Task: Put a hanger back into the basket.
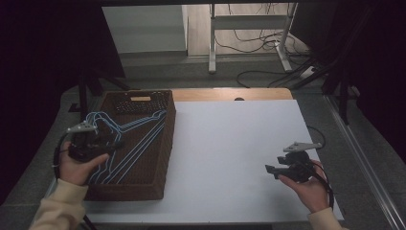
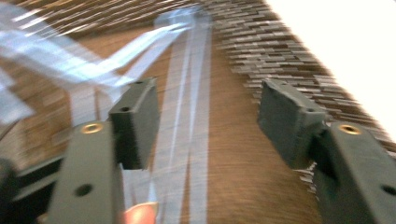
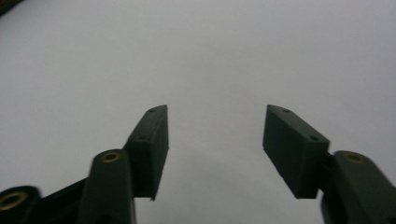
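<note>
Hangers (image 1: 125, 139): pale blue wire ones, a loose stack lying inside the brown woven basket (image 1: 163, 158) at the left edge of the white table (image 1: 230, 153). Hooks bunch toward the basket's near-left side, the long straight bars run diagonally toward its far right corner. Basket has a perforated far wall with a handle slot.

Left gripper (image 1: 112, 143): held over the near-left part of the basket, right above the hangers, pointing toward the table's middle. In the left gripper view (image 2: 205, 121) both pads stand wide apart, the blue wires (image 2: 187, 116) run on the basket floor between and beyond them, nothing is pinched. That view is motion-blurred, so whether a pad grazes a wire I can't tell. Left hand (image 1: 79, 165) wraps the gripper body, cream sleeve (image 1: 60, 206) at the bottom edge.

Right gripper (image 1: 270, 170): over bare table near the right front corner, well apart from the basket, pointing left. Right gripper view (image 3: 215, 140) shows the jaws spread wide, empty, plain white surface below. Right hand (image 1: 306, 189) grips it from underneath, grey three-cornered plate (image 1: 300, 146) on top.

Beyond the table: floor with cables (image 1: 258, 43) and a white stand frame (image 1: 249, 28).
</note>
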